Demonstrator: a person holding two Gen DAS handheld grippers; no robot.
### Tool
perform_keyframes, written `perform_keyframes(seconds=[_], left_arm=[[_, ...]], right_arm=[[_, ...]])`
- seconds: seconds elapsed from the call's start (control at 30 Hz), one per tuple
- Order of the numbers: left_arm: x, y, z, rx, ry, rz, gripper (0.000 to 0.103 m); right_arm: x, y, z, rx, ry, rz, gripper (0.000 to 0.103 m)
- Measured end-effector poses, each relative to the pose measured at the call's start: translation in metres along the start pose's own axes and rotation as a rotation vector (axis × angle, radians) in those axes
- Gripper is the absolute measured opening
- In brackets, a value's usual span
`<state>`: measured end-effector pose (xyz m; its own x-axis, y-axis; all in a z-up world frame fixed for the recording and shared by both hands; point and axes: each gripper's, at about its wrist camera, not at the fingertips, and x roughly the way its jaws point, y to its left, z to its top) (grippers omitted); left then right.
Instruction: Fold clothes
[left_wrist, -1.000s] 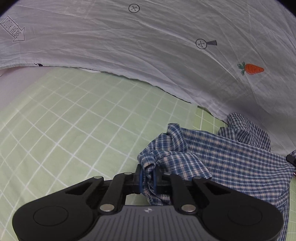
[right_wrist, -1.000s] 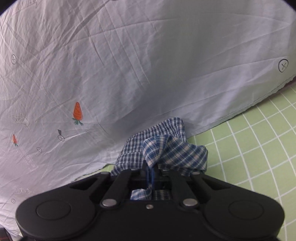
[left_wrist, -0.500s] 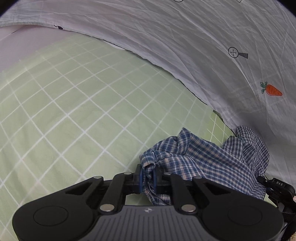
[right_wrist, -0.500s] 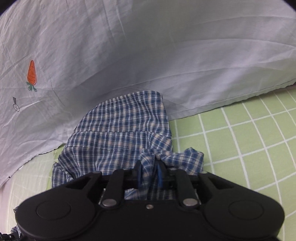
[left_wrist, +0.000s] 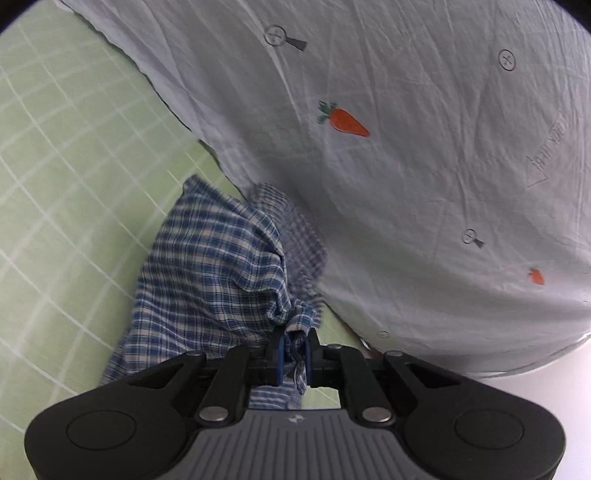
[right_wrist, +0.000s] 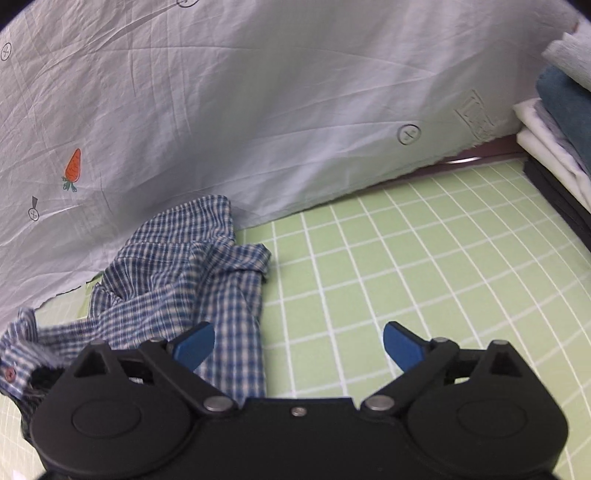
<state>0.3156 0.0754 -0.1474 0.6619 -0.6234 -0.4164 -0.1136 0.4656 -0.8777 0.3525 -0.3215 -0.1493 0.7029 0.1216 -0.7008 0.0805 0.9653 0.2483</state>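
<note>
A blue-and-white plaid shirt (left_wrist: 214, 273) lies crumpled on the green grid mat (left_wrist: 66, 206). My left gripper (left_wrist: 293, 350) is shut on a bunched edge of the shirt and holds it just in front of the camera. In the right wrist view the same plaid shirt (right_wrist: 177, 280) lies to the left on the mat (right_wrist: 424, 266). My right gripper (right_wrist: 297, 345) is open and empty, its blue fingertips (right_wrist: 194, 345) spread wide, the left one over the shirt's edge.
A pale blue sheet with carrot prints (left_wrist: 424, 166) hangs behind the mat; it also shows in the right wrist view (right_wrist: 240, 110). A stack of folded clothes (right_wrist: 561, 110) sits at the far right on a dark tray.
My right gripper has opened and let go of the shirt, which dropped onto the mat. My left gripper has swung toward the sheet, still gripping the shirt.
</note>
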Motion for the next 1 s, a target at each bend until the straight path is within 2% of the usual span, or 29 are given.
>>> perform_keyframes(seconds=[0.03, 0.07, 0.13, 0.17, 0.23, 0.27, 0.3, 0.33, 0.5, 0.53, 0.63, 0.7, 0.73, 0.77, 0.8, 0.83, 0.87, 1.0], left_arm=[[0.009, -0.005, -0.007, 0.029, 0.037, 0.001, 0.016], [0.018, -0.009, -0.015, 0.070, 0.074, 0.046, 0.020], [0.033, -0.011, -0.027, 0.125, 0.119, 0.208, 0.040], [0.039, -0.011, -0.032, 0.148, 0.133, 0.287, 0.043], [0.043, -0.009, -0.039, 0.182, 0.137, 0.364, 0.048], [0.042, -0.007, -0.041, 0.186, 0.136, 0.383, 0.051], [0.040, -0.006, -0.041, 0.183, 0.131, 0.396, 0.061], [0.036, -0.005, -0.041, 0.182, 0.119, 0.405, 0.066], [0.028, 0.000, -0.036, 0.163, 0.064, 0.445, 0.068], [0.025, 0.003, -0.034, 0.156, 0.056, 0.456, 0.069], [0.018, 0.008, -0.030, 0.142, 0.043, 0.491, 0.069], [0.010, 0.010, -0.033, 0.149, 0.034, 0.504, 0.069], [0.007, 0.010, -0.034, 0.152, 0.033, 0.507, 0.069], [0.002, 0.010, -0.035, 0.155, 0.034, 0.510, 0.069], [-0.002, 0.011, -0.036, 0.157, 0.035, 0.513, 0.069], [-0.006, 0.010, -0.038, 0.161, 0.035, 0.514, 0.069], [-0.009, 0.008, -0.040, 0.165, 0.035, 0.516, 0.069], [-0.028, 0.000, -0.052, 0.190, 0.026, 0.501, 0.069]], right_arm=[[-0.004, -0.005, -0.004, 0.018, 0.005, -0.006, 0.099], [-0.007, -0.010, -0.008, 0.036, 0.013, -0.009, 0.099], [-0.008, -0.014, -0.015, 0.050, 0.029, -0.014, 0.099], [-0.009, -0.014, -0.018, 0.049, 0.035, -0.011, 0.099], [-0.009, -0.012, -0.020, 0.050, 0.038, 0.006, 0.099], [-0.010, -0.009, -0.020, 0.054, 0.034, 0.026, 0.099], [-0.010, -0.006, -0.020, 0.063, 0.029, 0.051, 0.099], [-0.010, -0.003, -0.019, 0.077, 0.024, 0.086, 0.099], [0.006, 0.022, -0.017, 0.115, 0.052, 0.300, 0.095], [0.012, 0.029, -0.019, 0.113, 0.071, 0.334, 0.091], [0.025, 0.045, -0.028, 0.115, 0.139, 0.363, 0.076], [0.030, 0.054, -0.035, 0.108, 0.171, 0.375, 0.075], [0.028, 0.058, -0.039, 0.092, 0.181, 0.378, 0.070], [0.027, 0.061, -0.042, 0.078, 0.190, 0.380, 0.050], [0.025, 0.062, -0.046, 0.075, 0.196, 0.382, 0.039], [0.021, 0.062, -0.049, 0.091, 0.197, 0.387, 0.018], [0.015, 0.060, -0.051, 0.120, 0.185, 0.402, 0.003], [-0.020, 0.055, -0.058, 0.191, 0.128, 0.440, 0.003]])
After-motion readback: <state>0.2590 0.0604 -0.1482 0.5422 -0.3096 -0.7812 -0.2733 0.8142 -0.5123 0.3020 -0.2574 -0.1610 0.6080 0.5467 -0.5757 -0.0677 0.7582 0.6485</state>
